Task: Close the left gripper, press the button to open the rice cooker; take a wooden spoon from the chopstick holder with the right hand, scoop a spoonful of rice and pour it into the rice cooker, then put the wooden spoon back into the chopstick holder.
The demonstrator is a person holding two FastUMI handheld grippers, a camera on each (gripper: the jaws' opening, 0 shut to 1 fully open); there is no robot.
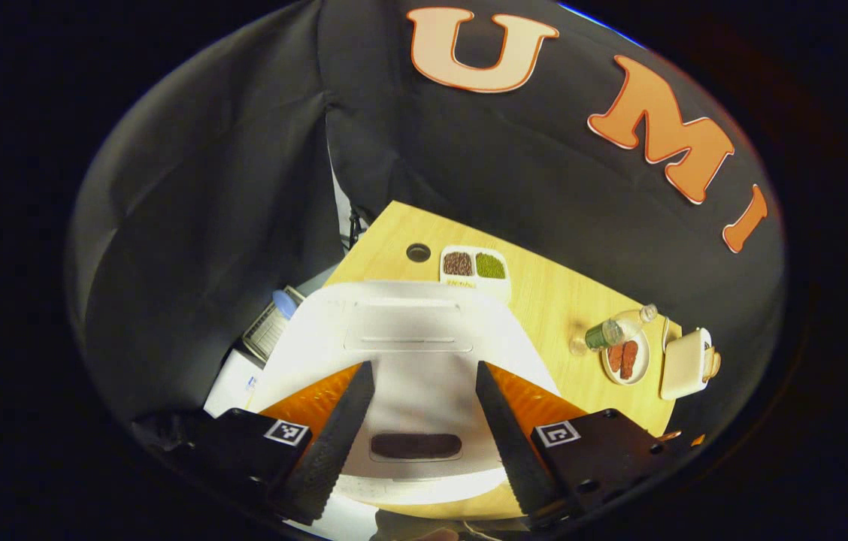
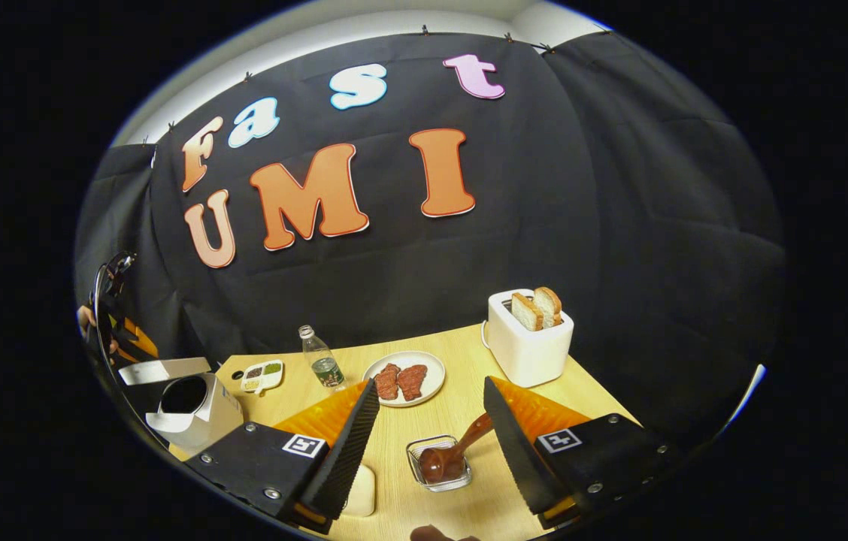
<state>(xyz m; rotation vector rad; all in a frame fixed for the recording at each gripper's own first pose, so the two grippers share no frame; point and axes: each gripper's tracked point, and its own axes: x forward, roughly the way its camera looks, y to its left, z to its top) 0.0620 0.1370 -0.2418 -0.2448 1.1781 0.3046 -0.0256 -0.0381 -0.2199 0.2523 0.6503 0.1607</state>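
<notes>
**Cooker lid up, spoon lying in glass dish**

Seen in the right gripper view: white rice cooker (image 2: 195,412) at the far left edge of the bench (image 2: 461,421), lid (image 2: 163,370) raised, dark inner pot exposed. Seen in the left gripper view from above and close: same rice cooker (image 1: 409,353), white top with a recessed panel and a dark oval slot near the front.

Left gripper (image 1: 418,421) held over the cooker, fingers spread wide apart, gripping nothing. Right gripper (image 2: 428,428) likewise spread wide, empty, hovering above the bench.

Wooden spoon (image 2: 454,451) lay between the right fingers' tips, bowl resting in a small clear glass dish (image 2: 439,462), handle slanting up toward the right finger; contact with that finger could not be told.

Around it: plate (image 2: 405,379) with two reddish-brown pieces, just beyond the dish; clear bottle (image 2: 321,361) left of the plate; divided tray (image 2: 262,376) of grains near the cooker; white toaster (image 2: 529,338) with two bread slices at the back right. Pale rounded object (image 2: 360,492) beside the left-hand finger, partly hidden.
</notes>
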